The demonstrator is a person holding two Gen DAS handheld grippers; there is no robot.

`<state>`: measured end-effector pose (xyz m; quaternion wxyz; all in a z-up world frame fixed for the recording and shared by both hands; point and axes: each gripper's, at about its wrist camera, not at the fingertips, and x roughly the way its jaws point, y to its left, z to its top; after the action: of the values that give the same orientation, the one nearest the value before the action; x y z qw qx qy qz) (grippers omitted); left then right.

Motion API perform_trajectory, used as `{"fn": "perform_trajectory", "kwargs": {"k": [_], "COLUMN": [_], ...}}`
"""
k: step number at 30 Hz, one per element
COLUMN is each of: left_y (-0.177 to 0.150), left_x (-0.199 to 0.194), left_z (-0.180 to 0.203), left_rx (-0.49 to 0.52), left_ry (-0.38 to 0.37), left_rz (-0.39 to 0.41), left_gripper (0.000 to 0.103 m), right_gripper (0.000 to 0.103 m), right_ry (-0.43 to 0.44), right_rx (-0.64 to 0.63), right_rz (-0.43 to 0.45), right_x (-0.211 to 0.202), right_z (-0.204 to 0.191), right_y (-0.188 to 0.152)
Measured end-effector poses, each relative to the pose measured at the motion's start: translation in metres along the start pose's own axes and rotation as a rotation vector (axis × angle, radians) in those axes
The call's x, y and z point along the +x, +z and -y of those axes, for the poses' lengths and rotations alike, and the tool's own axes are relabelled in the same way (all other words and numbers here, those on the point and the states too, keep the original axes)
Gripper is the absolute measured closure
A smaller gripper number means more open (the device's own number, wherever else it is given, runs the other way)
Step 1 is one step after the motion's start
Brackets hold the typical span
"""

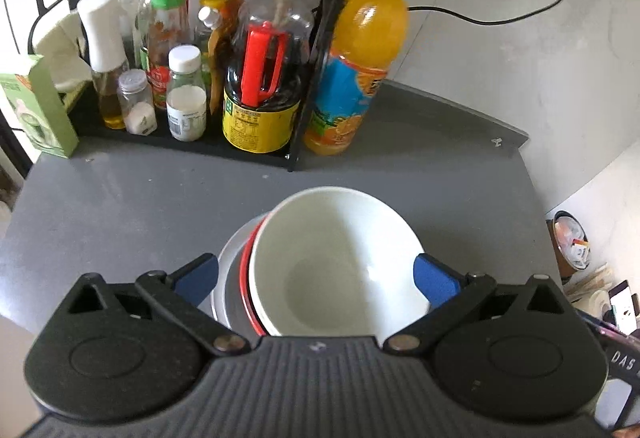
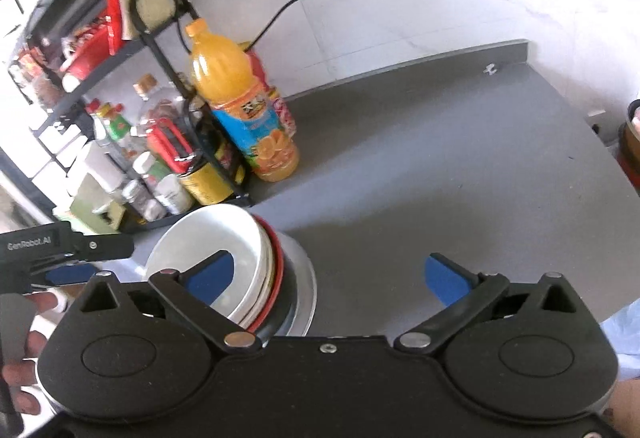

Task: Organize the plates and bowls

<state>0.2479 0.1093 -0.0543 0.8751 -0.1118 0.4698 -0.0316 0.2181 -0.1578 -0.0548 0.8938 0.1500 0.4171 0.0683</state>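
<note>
Both tools stand wide open, gripping nothing. Between the left tool's (image 1: 316, 278) blue fingers sits a white bowl (image 1: 336, 258), tilted atop a red-rimmed bowl (image 1: 247, 258) and a metal basin (image 2: 298, 270) on the grey bench (image 1: 120, 206). Just beside the stack, the right tool (image 2: 332, 278) hovers over bare bench, an orange juice bottle (image 2: 236, 98) beyond.

Your left gripper (image 1: 316, 278) sits low, jaws spread wide, one blue pad (image 1: 198, 278) out on each side and neither pressing on anything. Your right gripper (image 2: 334, 278) is spread wide too, angled down, nothing between its blue fingers (image 2: 446, 278). In the right wrist view, your left hand (image 2: 22, 354) wraps the other gripper's handle at the frame's left edge.
</note>
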Motion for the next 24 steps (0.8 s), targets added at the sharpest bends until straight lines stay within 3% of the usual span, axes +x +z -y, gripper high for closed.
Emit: {"fn": "perform_trajectory", "kwargs": {"k": [8, 24], "left_y": [-0.029, -0.075], "left_x": [-0.037, -0.107], "left_z": [0.016, 0.041], "left_rx": [-0.072, -0.017], "left_ry": [0.028, 0.040], "left_rz": [0.046, 0.148], "left_gripper": [0.000, 0.000], "right_gripper": [0.000, 0.000], "right_ry": [0.033, 0.038], "right_rx": [-0.028, -0.097], "right_rz": [0.018, 0.108], "right_x": [-0.032, -0.103], "right_z": [0.015, 0.015], "right_y": [-0.009, -0.011]}}
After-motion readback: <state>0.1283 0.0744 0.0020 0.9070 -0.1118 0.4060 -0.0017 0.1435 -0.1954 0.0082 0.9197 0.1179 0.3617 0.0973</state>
